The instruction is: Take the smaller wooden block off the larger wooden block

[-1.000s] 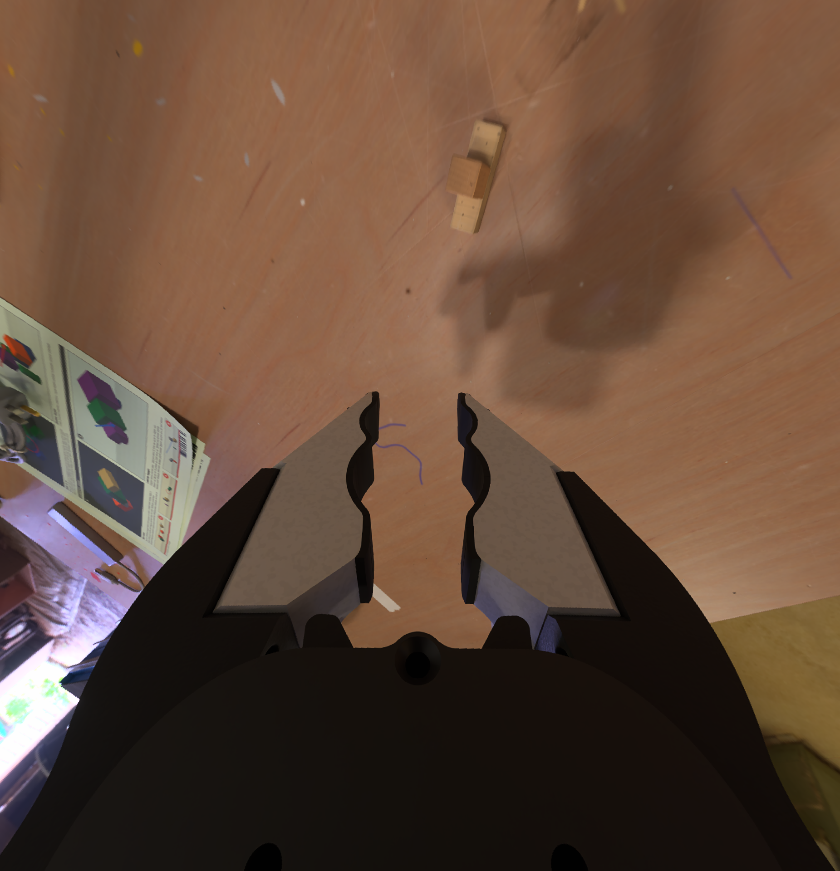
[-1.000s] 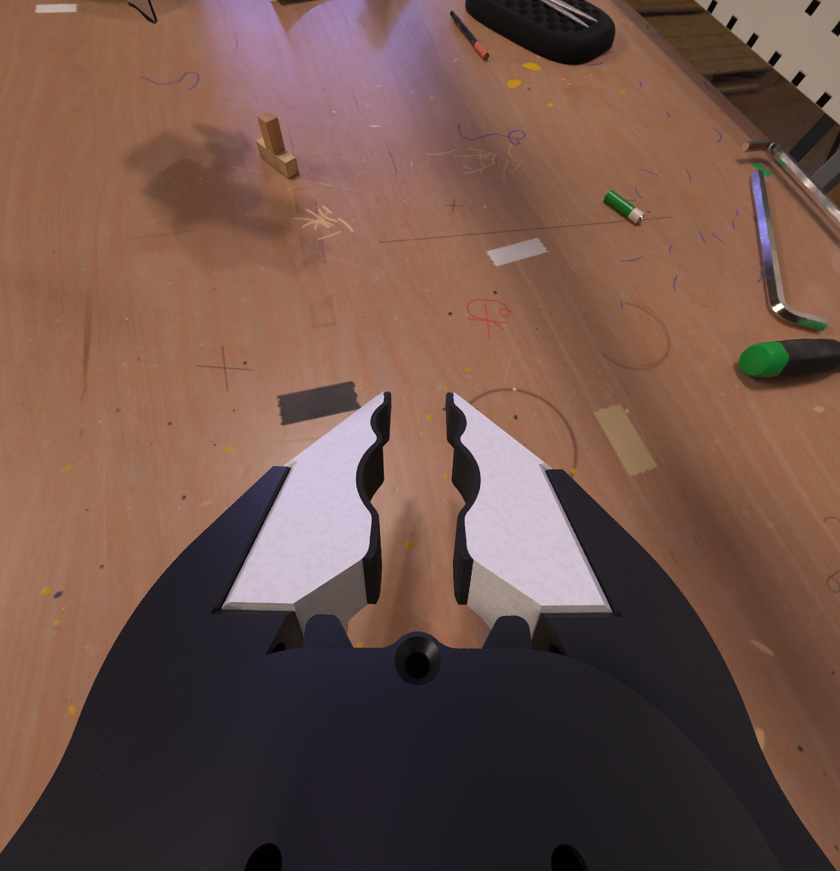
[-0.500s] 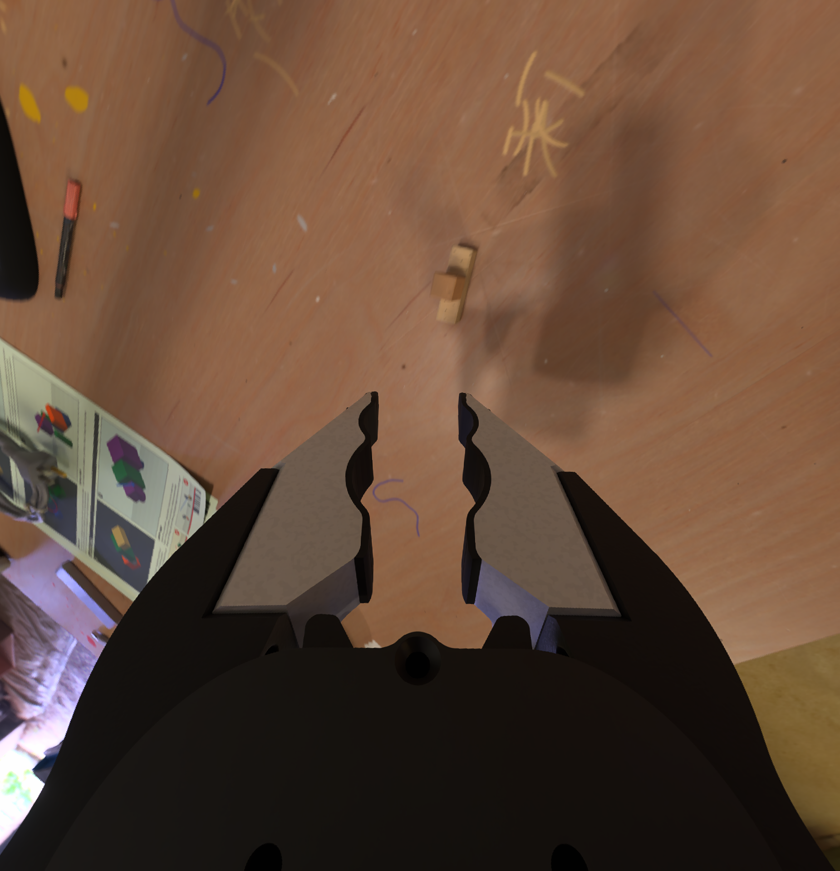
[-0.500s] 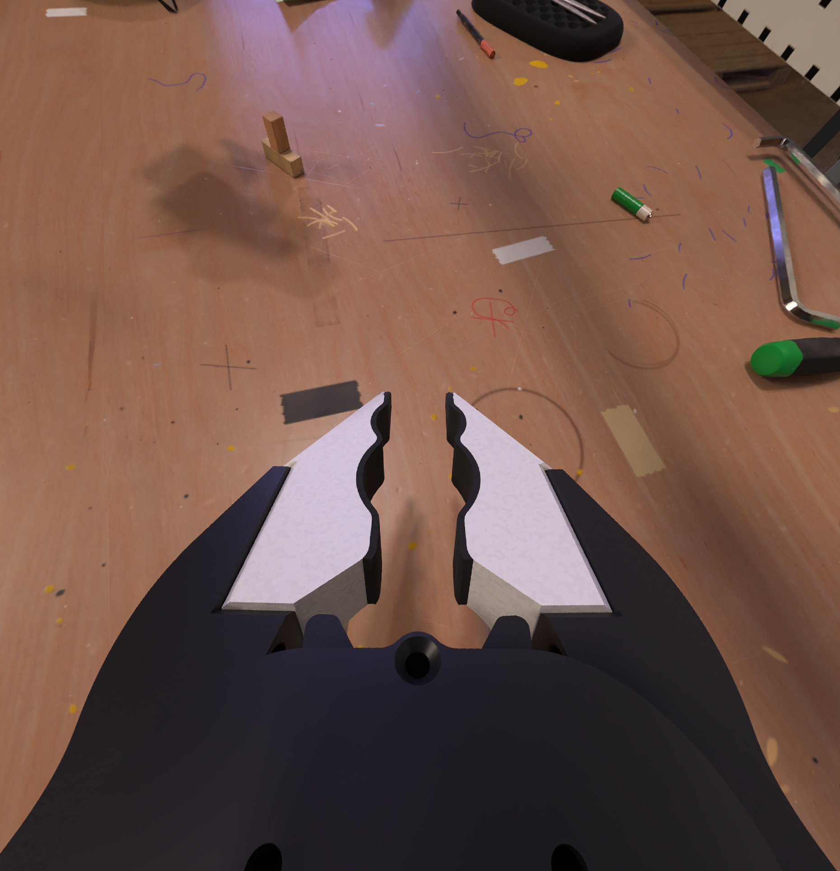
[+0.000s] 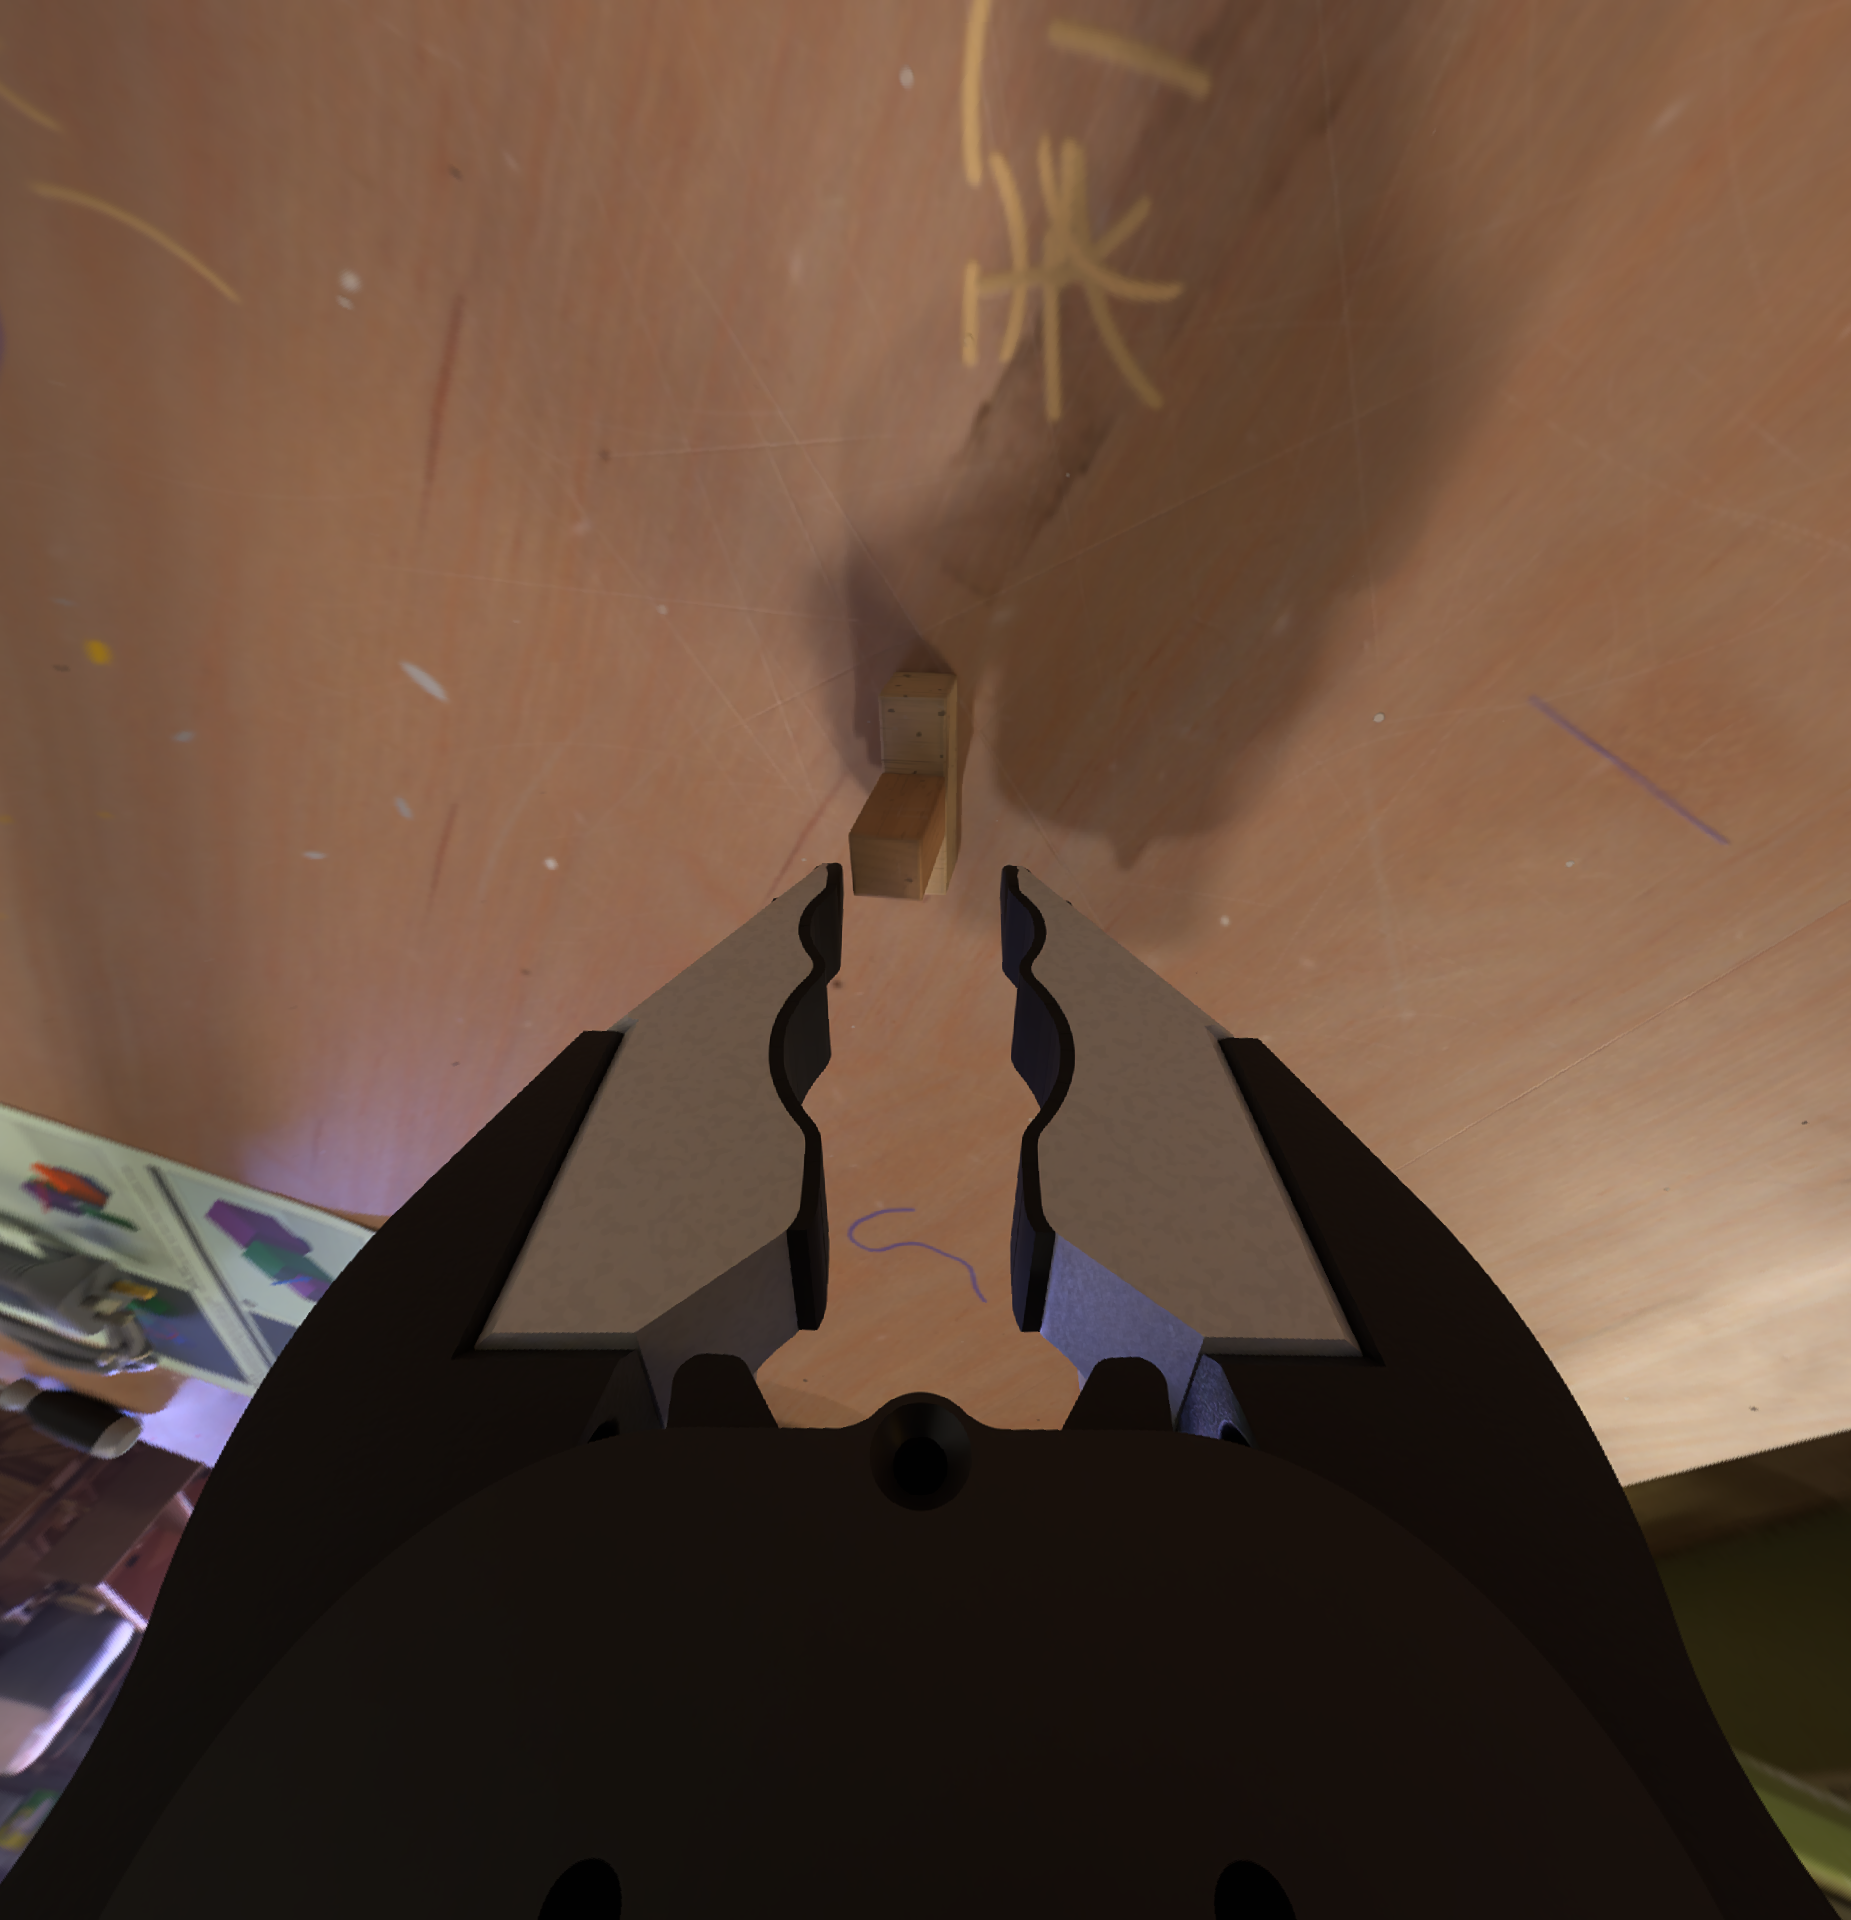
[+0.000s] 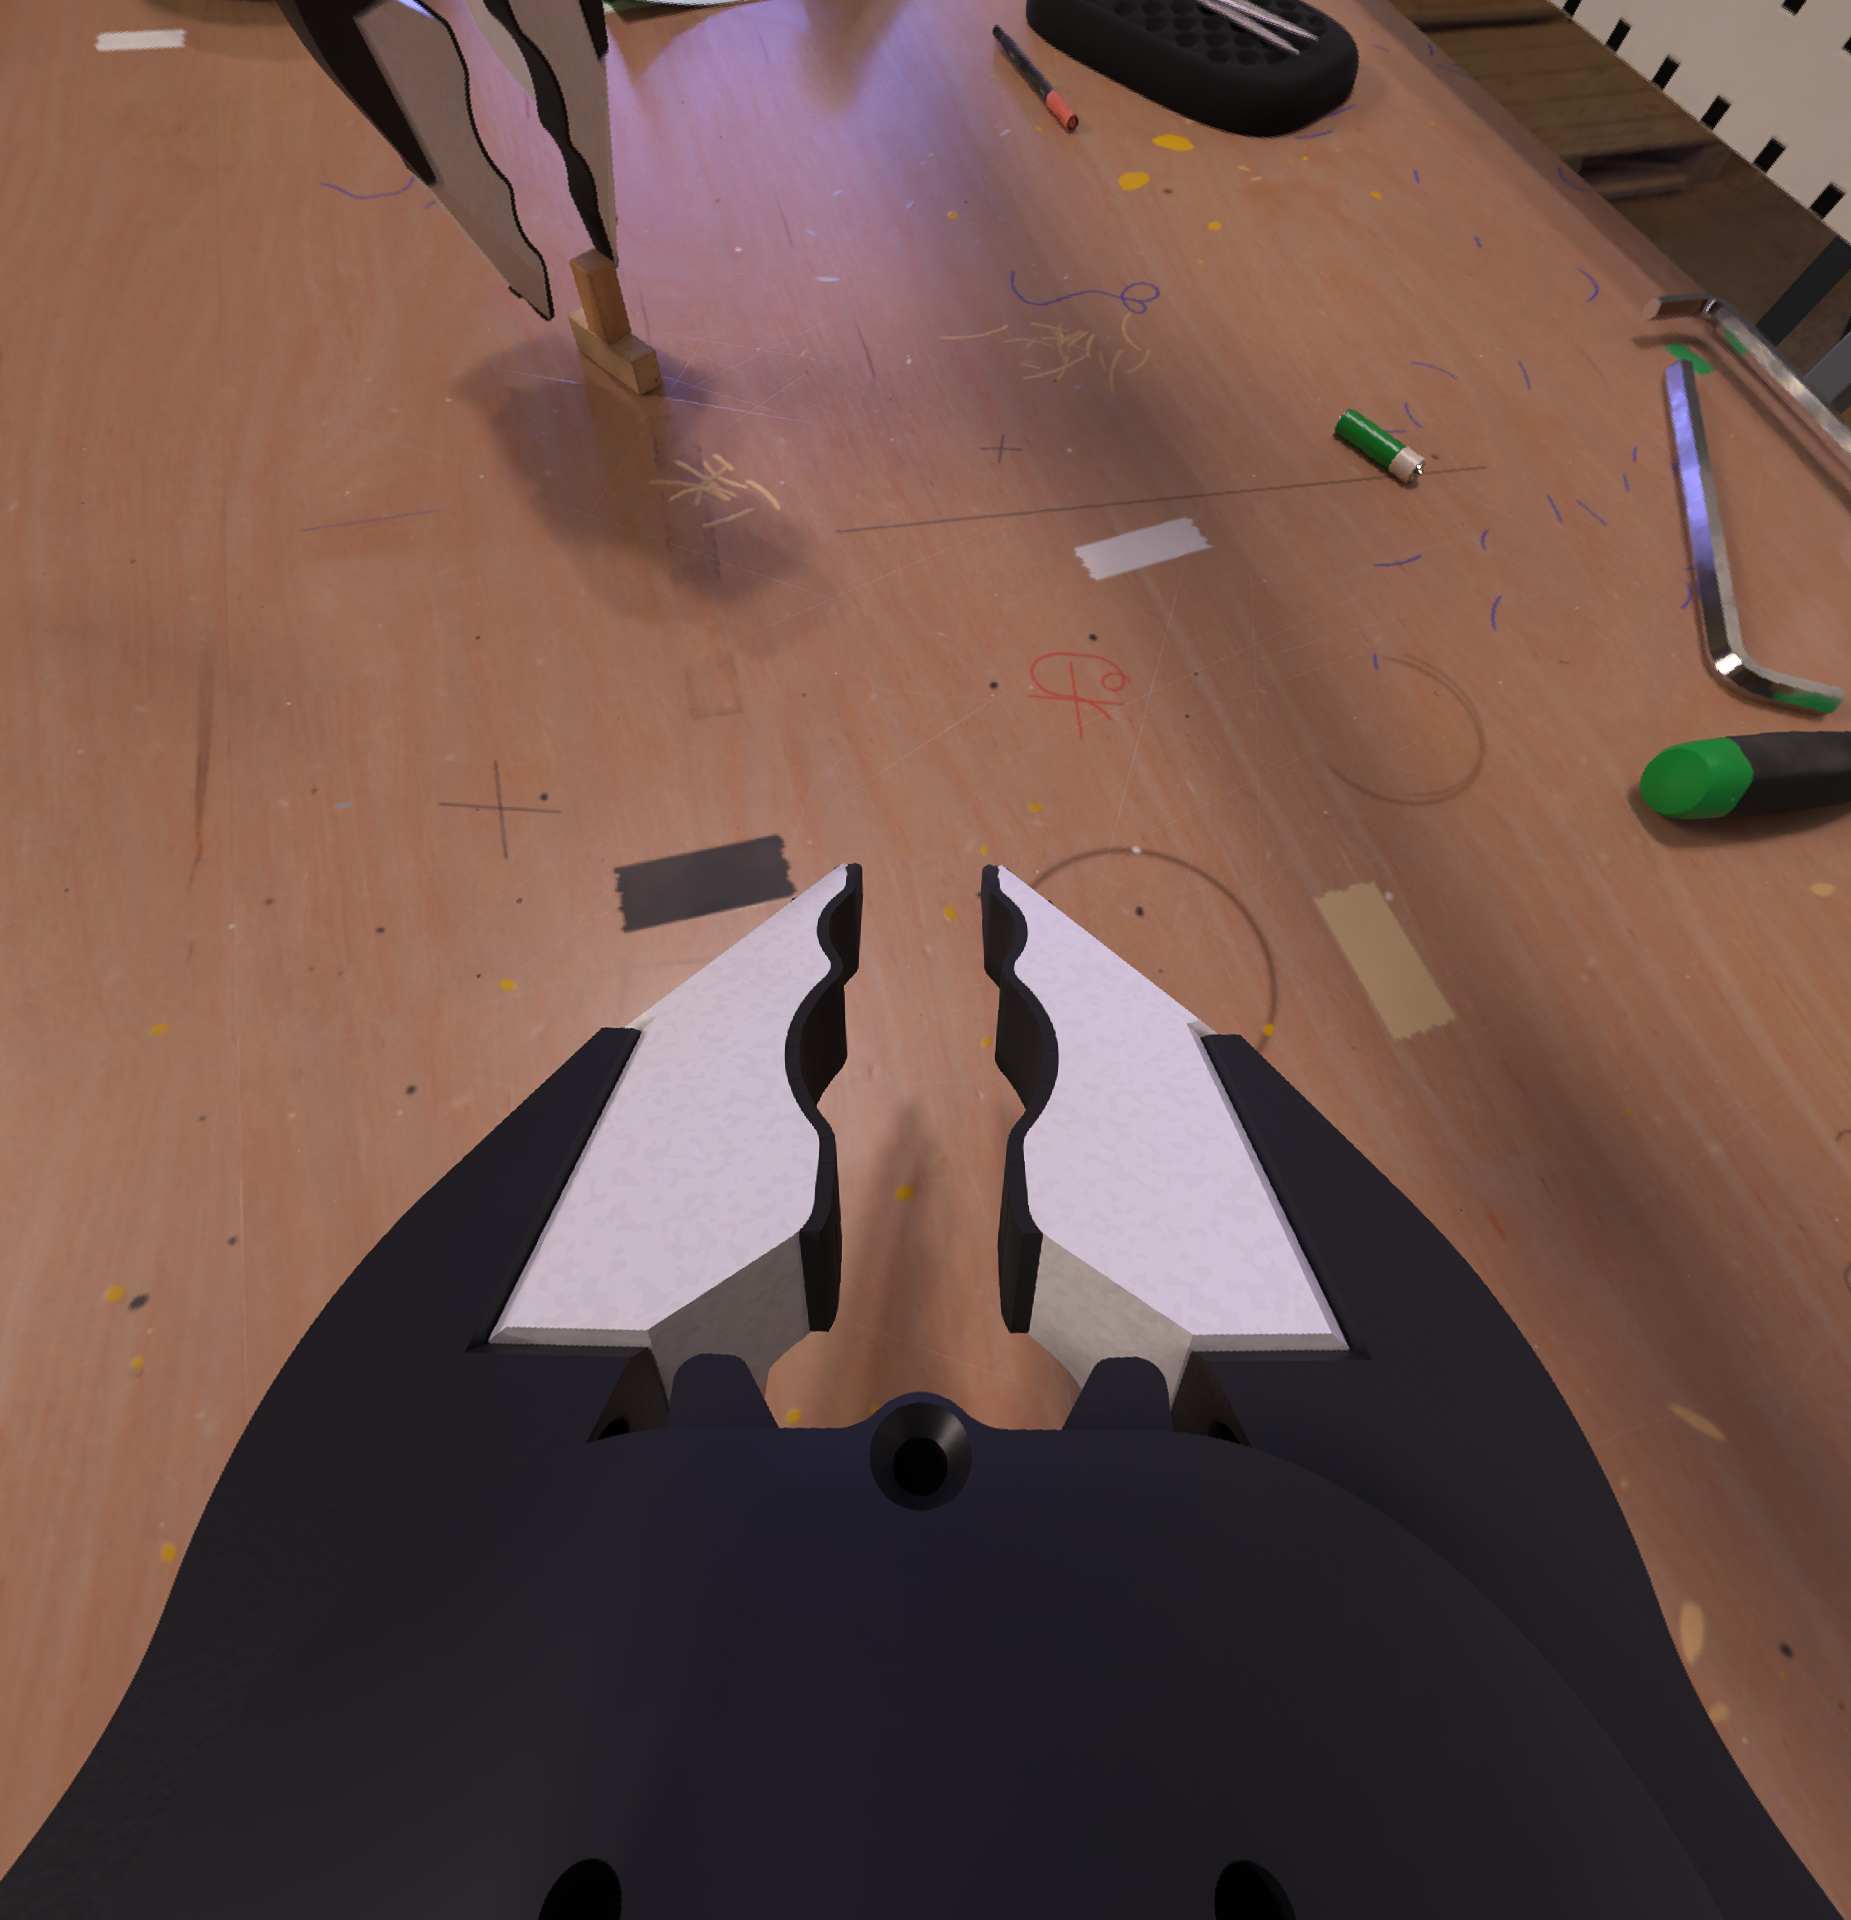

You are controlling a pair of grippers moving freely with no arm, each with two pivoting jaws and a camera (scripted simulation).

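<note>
A small wooden block [image 5: 893, 847] stands upright on a larger flat wooden block [image 5: 916, 717] on the workbench. In the left wrist view, my left gripper [image 5: 921, 878] is open and empty, pointing down, with its tips just short of the small block's top. In the right wrist view the pair stands far left, small block [image 6: 597, 296] on large block [image 6: 622, 362], and the left gripper [image 6: 576, 275] hangs over them, its fingers either side of the small block's top. My right gripper [image 6: 921, 878] is open, empty and far from the blocks.
A black foam tray [image 6: 1201, 52], a red-tipped pen [image 6: 1035, 78], a green cylinder [image 6: 1378, 445], a hex key [image 6: 1710, 540] and a green-handled tool [image 6: 1752, 774] lie at the right. A printed leaflet [image 5: 121, 1247] lies by the bench edge.
My left gripper has come down and closer to the blocks, and now shows in the right wrist view. The right gripper has barely moved.
</note>
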